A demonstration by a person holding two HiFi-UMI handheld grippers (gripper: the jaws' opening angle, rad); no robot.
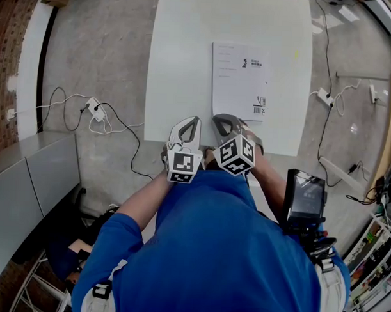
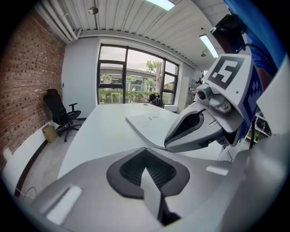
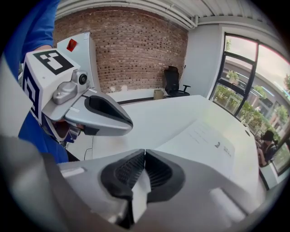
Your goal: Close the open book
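A white book [image 1: 240, 80] lies flat and closed on the white table [image 1: 179, 68], barcode side up, right of centre. It also shows as a thin slab in the left gripper view [image 2: 152, 121] and the right gripper view [image 3: 204, 140]. Both grippers hover side by side at the table's near edge, just short of the book's near end. My left gripper [image 1: 192, 121] has its dark ribbed pads [image 2: 131, 170] pressed together with nothing between them. My right gripper [image 1: 221, 119] is likewise shut and empty, its pads [image 3: 158, 174] touching. Neither touches the book.
Cables and a power strip [image 1: 94, 110] lie on the concrete floor left of the table, more cables and a strip [image 1: 325, 96] on the right. A grey cabinet [image 1: 28, 178] stands at the left. A black office chair [image 2: 61, 113] stands by the brick wall.
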